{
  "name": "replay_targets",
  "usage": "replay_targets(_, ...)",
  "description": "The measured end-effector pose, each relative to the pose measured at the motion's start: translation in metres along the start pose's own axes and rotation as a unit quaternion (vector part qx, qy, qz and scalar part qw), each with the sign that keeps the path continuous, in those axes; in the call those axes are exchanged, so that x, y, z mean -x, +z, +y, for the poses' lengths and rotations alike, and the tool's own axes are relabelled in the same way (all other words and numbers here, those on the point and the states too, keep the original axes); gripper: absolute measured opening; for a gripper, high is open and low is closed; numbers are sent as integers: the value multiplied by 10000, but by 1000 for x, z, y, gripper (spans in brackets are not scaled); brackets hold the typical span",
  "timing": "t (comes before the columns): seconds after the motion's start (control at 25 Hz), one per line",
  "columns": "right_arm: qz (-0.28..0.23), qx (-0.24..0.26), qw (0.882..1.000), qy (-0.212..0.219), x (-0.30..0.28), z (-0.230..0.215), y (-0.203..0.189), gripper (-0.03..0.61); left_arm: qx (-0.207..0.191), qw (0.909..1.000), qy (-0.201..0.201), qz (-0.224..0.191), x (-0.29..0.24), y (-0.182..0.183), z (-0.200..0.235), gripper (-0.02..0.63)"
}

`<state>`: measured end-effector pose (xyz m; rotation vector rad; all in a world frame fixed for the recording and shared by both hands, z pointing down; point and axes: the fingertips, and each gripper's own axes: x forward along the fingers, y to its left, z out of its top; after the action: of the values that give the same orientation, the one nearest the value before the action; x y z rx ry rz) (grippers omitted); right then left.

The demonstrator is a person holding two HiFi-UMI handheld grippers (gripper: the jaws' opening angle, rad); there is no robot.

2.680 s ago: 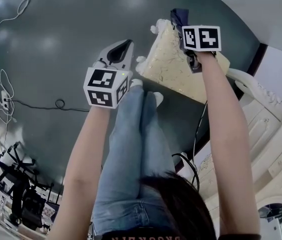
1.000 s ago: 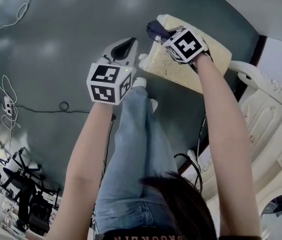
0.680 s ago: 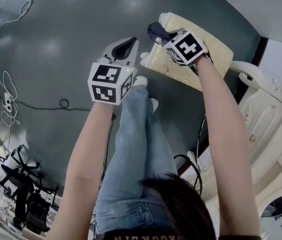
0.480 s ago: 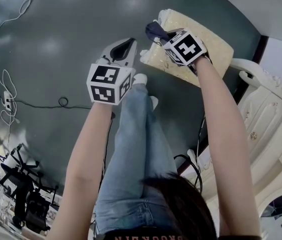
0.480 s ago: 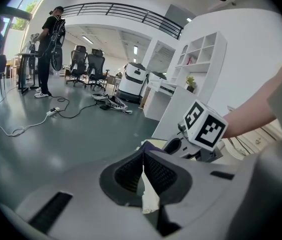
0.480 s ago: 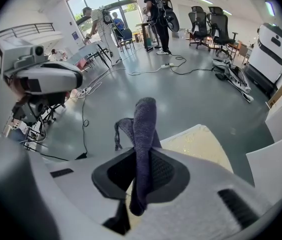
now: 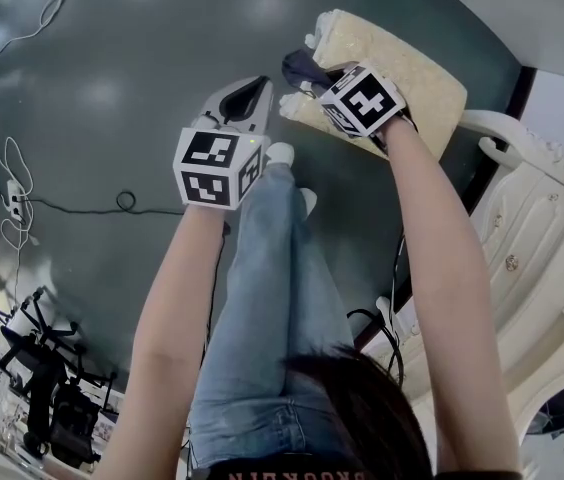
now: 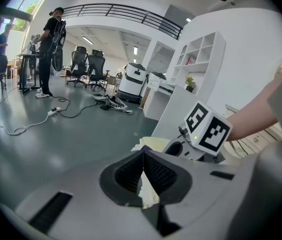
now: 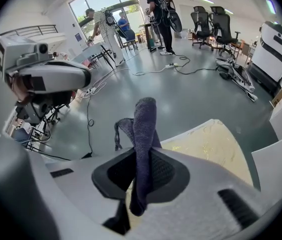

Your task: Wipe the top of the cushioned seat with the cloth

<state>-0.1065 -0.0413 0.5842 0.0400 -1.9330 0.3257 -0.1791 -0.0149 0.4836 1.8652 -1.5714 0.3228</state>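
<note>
The cushioned seat (image 7: pixel 402 73) has a cream-and-gold patterned top and lies ahead of me on the dark floor. My right gripper (image 7: pixel 314 76) is shut on the dark blue cloth (image 7: pixel 300 66), which it holds at the seat's near-left corner. In the right gripper view the cloth (image 9: pixel 143 134) stands up between the closed jaws with the seat (image 9: pixel 211 146) just beyond. My left gripper (image 7: pixel 245 98) hangs left of the seat over the floor, jaws shut and empty; its own view shows the seat's corner (image 8: pixel 151 144) past the jaws (image 8: pixel 142 176).
White carved furniture (image 7: pixel 532 218) stands at the right. Cables (image 7: pixel 62 208) trail across the floor at the left. My legs (image 7: pixel 272 288) are below the grippers. People and office chairs (image 9: pixel 208 24) are far off across the room.
My right gripper has swept with the cloth from the seat's far side toward its near-left corner. The left gripper has stayed in place.
</note>
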Motion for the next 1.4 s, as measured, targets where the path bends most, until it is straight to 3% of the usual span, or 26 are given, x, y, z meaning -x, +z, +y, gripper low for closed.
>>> replay_targets(0.72,-119,98,9997,190,-4,49,-14,31,8,10000,55,-25,17,-20,-17,8)
replay_targets(1.04,-85,197,9988,443,-6,92,-26,31,-55,9999,79,-57,31,-18,-25,8)
replay_targets(1.24,-330,58,9990,300,11,96,-35,31,-108,9999,58,-72,41,-12,-34,8)
replay_targets(1.4,-835,-270,9961,78,39,88,-33,32,-129,9999,2,-72,46,-7,-45,8)
